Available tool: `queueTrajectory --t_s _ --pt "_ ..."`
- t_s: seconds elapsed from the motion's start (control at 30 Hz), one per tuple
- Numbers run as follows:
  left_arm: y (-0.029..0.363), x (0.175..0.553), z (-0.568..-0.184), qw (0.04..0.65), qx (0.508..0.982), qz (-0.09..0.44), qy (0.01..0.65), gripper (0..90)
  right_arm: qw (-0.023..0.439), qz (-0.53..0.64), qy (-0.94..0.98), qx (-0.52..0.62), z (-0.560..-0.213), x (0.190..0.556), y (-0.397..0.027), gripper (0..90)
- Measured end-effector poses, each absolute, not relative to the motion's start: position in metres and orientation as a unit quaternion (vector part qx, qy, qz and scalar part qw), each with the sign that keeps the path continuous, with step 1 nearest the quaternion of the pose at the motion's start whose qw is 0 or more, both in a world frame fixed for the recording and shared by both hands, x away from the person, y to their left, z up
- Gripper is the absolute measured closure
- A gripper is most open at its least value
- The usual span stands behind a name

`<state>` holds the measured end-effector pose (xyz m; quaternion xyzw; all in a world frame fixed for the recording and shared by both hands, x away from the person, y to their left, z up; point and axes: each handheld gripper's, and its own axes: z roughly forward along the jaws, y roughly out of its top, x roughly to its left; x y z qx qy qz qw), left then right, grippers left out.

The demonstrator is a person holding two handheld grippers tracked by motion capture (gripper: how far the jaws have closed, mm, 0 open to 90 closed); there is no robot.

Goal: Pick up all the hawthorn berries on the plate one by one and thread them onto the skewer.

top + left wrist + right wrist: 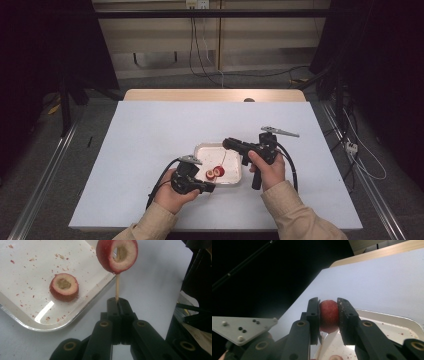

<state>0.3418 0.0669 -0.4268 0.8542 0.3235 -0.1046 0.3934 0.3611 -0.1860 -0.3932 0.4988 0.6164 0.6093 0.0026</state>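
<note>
White tabletop (150,130) filled mid-frame; your left claw (117,302) pinched a skewer (117,288), your right claw (328,315) gripped a fruit piece (328,316).

A white-topped counter (150,130) with a wooden far edge stands on grey floor (90,125). Cables (210,65) hang at twelve o'clock against a beige wall (160,35); darkness flanks both sides.

Red fruit piece (328,315) between claw (328,305) pads
</note>
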Motion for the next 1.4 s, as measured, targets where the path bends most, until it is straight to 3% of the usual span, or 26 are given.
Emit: queueTrajectory --t_s 1.4 --pt "0.0685 0.3427 -0.4287 0.402 0.844 -0.105 0.34 90.0 -0.001 0.618 0.606 0.501 -0.4002 0.3608 -0.1828 73.1"
